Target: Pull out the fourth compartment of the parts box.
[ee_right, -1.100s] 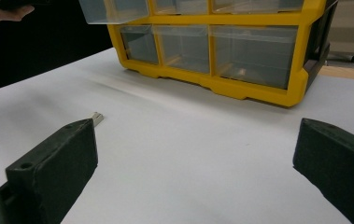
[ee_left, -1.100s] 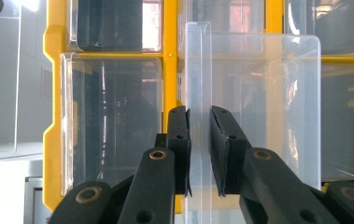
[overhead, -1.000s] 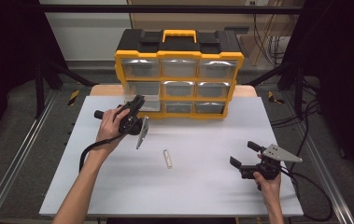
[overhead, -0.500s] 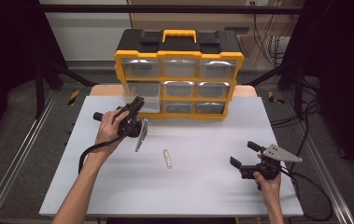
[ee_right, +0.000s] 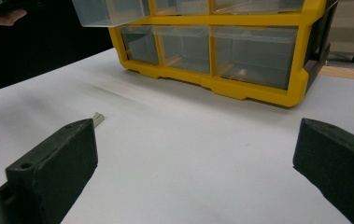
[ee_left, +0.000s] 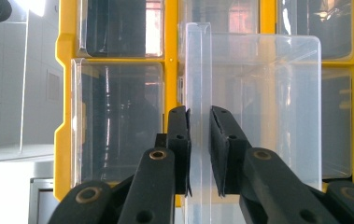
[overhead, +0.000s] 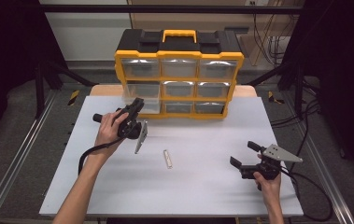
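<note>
The drawer cabinet (overhead: 179, 74) stands at the upper centre of the frame, at the far edge of the surface (overhead: 198, 186). One drawer (overhead: 139, 103), at the left of the cabinet's middle row, sticks out toward the near side. The left gripper (overhead: 136, 106) is at this drawer, left of centre in the frame, with the drawer's front wall between its jaws. A small metal piece (overhead: 167, 158) lies on the surface near the centre, below the cabinet. The right gripper (overhead: 244, 155) is at the lower right, well apart from the metal piece.

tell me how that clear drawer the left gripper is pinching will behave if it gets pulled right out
The clear drawer looks thin-walled and empty, so probably light and slightly flexible. The left gripper pinches only one narrow wall, so it may sag or twist once free of the yellow cabinet. Smooth plastic could slip.
</note>
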A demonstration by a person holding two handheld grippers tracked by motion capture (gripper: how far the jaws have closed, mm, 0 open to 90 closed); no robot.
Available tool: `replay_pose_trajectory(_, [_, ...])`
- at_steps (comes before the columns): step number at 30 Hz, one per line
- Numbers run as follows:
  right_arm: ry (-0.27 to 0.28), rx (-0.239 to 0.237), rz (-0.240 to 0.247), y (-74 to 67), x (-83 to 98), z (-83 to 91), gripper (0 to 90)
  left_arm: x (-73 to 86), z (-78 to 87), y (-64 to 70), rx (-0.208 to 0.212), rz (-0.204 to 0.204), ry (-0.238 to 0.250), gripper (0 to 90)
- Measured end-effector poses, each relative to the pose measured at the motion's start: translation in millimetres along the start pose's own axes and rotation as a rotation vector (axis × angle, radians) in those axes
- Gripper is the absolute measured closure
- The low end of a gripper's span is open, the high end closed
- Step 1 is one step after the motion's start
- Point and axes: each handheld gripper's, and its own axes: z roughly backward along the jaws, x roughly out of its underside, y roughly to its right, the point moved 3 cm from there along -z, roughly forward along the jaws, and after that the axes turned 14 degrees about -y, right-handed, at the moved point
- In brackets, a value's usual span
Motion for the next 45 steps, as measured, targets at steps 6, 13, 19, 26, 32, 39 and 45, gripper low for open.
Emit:
replay_pose_trajectory(6, [-0.001, 0.000, -0.003, 0.0, -0.1, 0.0, 0.5, 0.0, 0.9, 1.7, 0.002, 0.007, 0.001, 78.2])
replay_pose_trajectory(13, [-0.002, -0.001, -0.002, -0.1, 0.0, -0.1, 0.5, -1.0, 1.0, 1.3, 0.019, 0.029, -0.004, 77.1])
replay_pose_trajectory(19, [0.000, -0.002, -0.003, 0.2, -0.2, 0.3, 0.5, -0.2, 2.1, -0.6, 0.056, 0.051, -0.001, 73.8])
replay_pose_trajectory(26, [0.000, -0.002, -0.003, 0.3, -0.2, 0.5, 0.5, -1.4, 5.9, -5.8, 0.118, 0.127, -0.002, 63.9])
replay_pose_trajectory(32, [0.000, -0.002, -0.008, 0.0, -0.3, 0.8, 0.5, -1.0, 10.1, -10.6, 0.180, 0.200, 0.002, 55.7])
replay_pose_trajectory(39, [-0.001, -0.002, -0.009, 0.0, -0.3, 0.7, 0.5, 0.7, 14.1, -15.1, 0.255, 0.349, 0.004, 45.6])
replay_pose_trajectory(45, [-0.004, -0.003, -0.009, -0.1, -0.2, 0.4, 0.5, 4.6, 18.1, -17.9, 0.313, 0.469, -0.001, 40.6])
